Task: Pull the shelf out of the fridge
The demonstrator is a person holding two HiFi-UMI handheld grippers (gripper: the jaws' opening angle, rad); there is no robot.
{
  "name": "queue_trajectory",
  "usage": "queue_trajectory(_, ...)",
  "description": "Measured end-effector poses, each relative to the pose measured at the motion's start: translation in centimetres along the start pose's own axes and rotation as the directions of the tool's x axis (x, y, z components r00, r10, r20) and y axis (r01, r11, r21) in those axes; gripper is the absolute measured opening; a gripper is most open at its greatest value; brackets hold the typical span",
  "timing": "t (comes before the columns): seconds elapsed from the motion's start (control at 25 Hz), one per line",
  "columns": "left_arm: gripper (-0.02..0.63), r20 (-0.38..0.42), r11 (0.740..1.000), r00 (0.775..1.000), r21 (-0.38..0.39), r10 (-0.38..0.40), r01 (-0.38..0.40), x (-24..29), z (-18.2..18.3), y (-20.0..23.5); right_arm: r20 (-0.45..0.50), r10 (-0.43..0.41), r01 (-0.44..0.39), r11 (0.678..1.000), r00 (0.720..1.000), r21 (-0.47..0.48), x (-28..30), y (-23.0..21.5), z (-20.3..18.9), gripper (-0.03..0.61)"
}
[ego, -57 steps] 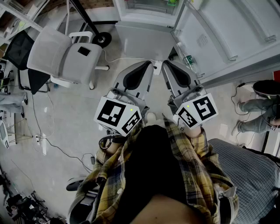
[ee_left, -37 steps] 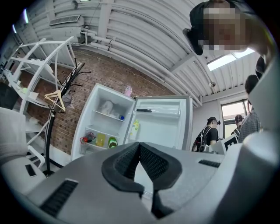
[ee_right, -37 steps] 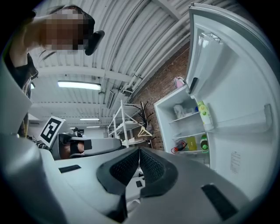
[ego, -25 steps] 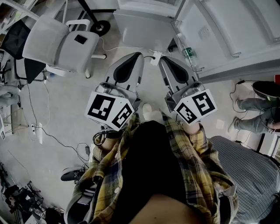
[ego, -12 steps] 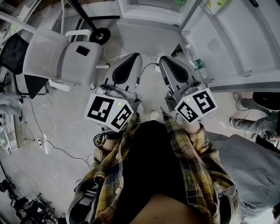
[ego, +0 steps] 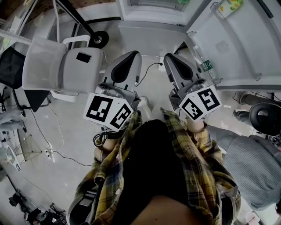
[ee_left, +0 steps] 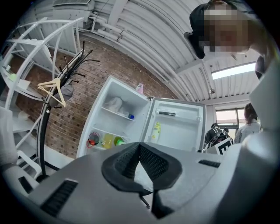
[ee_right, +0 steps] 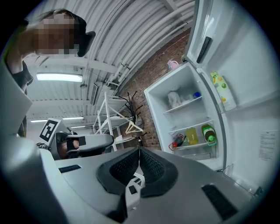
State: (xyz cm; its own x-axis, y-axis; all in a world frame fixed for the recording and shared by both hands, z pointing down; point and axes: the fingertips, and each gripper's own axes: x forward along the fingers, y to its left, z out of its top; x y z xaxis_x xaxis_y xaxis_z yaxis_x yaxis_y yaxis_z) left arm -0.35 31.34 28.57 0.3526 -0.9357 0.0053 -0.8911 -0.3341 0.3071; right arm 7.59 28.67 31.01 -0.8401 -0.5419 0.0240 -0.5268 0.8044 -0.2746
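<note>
The white fridge [ego: 149,9] stands open at the top of the head view, its door [ego: 237,39] swung out to the right. In the left gripper view the fridge [ee_left: 118,122] shows an upper shelf [ee_left: 116,113] and a lower shelf [ee_left: 105,141] carrying bottles. The right gripper view shows the same shelves [ee_right: 183,105], some way off. My left gripper [ego: 131,55] and right gripper [ego: 169,57] are side by side in front of me, pointing at the fridge, well short of it. Both are shut with nothing between the jaws [ee_left: 140,146] [ee_right: 139,151].
A white office chair [ego: 57,66] stands on the left, with a coat stand's base [ego: 97,38] behind it. Cables run over the floor [ego: 57,154]. A bottle [ego: 206,66] sits in the door rack. Another person [ego: 259,162] is at the right.
The view has drifted so more of the fridge and its door shows at the top. Both grippers have stayed shut and side by side, edging slightly toward the fridge.
</note>
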Motion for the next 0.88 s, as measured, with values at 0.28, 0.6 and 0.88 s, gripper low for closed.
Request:
queue_trajectory(0.28, 0.003, -0.046, 0.999, 0.998, -0.041, -0.034, 0.032, 2.6, -1.4, 2.0, -0.019, -0.06, 0.061, 0.997, 0.998, 0.041, 1.1, -2.4, -0.7, 0.02)
queue_trajectory(0.6, 0.003, -0.062, 0.999, 0.998, -0.054, -0.007, 0.004, 8.2, -2.4, 4.2, -0.042, -0.079, 0.082, 0.995, 0.996, 0.064, 3.1, -8.6, -1.0, 0.02)
queue_trajectory(0.88, 0.003, -0.023, 0.999, 1.0, -0.031, 0.021, -0.022, 15.9, -0.9, 6.5, -0.015, -0.024, 0.025, 0.997, 1.0, 0.069, 7.7, -15.0, 1.7, 0.02)
